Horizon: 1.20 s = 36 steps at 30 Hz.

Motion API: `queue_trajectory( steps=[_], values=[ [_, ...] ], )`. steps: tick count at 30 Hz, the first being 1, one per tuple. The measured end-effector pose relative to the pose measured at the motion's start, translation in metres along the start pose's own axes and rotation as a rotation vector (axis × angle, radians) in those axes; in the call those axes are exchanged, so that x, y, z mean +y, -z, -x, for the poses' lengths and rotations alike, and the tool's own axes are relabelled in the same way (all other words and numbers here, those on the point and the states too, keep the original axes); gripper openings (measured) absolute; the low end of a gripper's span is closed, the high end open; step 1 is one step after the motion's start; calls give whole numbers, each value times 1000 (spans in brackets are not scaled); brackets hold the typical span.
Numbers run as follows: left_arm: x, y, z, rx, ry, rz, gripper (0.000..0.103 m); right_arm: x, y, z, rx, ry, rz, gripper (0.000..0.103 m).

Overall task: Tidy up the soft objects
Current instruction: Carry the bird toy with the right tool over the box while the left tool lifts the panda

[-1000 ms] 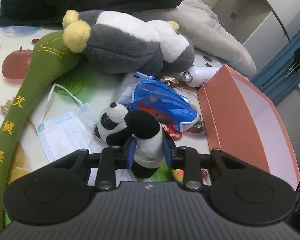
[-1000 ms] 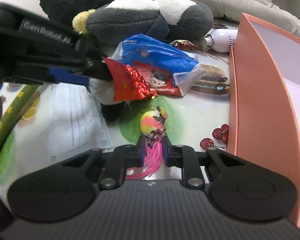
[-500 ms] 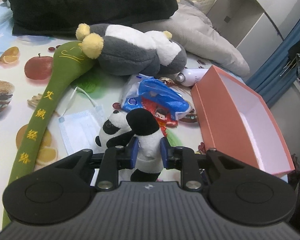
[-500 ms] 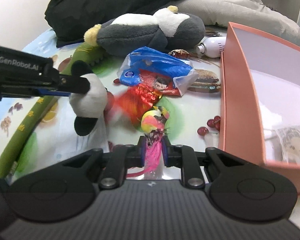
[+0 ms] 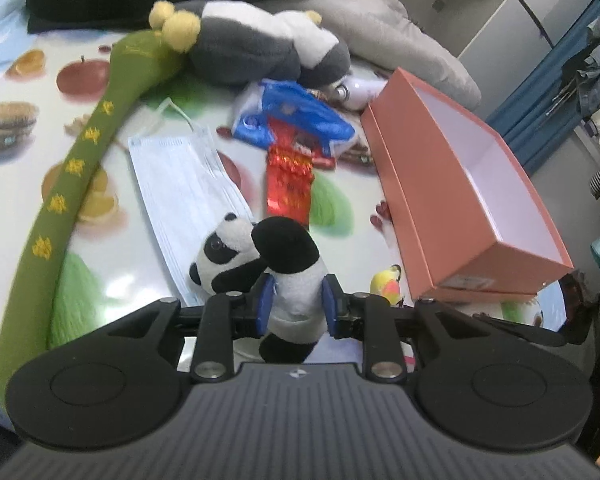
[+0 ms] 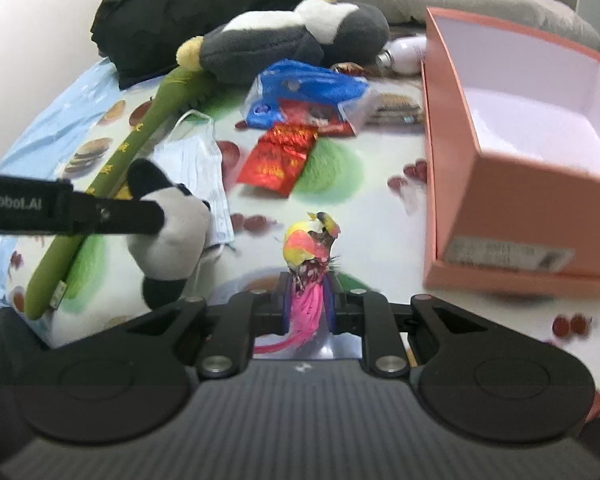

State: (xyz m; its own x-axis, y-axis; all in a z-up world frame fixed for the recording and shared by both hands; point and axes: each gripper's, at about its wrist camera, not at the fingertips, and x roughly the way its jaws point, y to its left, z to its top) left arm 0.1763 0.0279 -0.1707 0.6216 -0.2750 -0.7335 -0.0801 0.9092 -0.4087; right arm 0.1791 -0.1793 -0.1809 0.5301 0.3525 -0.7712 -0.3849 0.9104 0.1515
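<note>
Mask (image 5: 180, 176), red packet (image 5: 289, 184) beside box (image 5: 428, 184)

Your left gripper (image 5: 296, 300) clamps small panda plush (image 5: 260, 264) at white belly, head leftward. Your right gripper (image 6: 307, 307) pinches pink-feathered toy bird (image 6: 310, 256), yellow-red head upward.

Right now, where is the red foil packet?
In the left wrist view, the red foil packet lies flat mid-table, between the face mask on its left and the orange box on its right, its far end under the blue plastic bag.
</note>
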Motion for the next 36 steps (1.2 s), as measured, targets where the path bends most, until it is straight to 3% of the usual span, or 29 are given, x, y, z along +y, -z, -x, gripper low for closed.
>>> queue_trajectory(
  steps=[11, 31, 36],
  values=[
    [-26, 9, -27, 18, -79, -14, 48, -13, 12, 12, -34, -17, -31, 20],
    [-36, 8, -61, 23, -156, 6, 52, -37, 29, 21, -31, -39, -93, 20],
    [-41, 9, -58, 4, -146, -46, 43, -36, 26, 28, -47, -34, -90, 20]
  ],
)
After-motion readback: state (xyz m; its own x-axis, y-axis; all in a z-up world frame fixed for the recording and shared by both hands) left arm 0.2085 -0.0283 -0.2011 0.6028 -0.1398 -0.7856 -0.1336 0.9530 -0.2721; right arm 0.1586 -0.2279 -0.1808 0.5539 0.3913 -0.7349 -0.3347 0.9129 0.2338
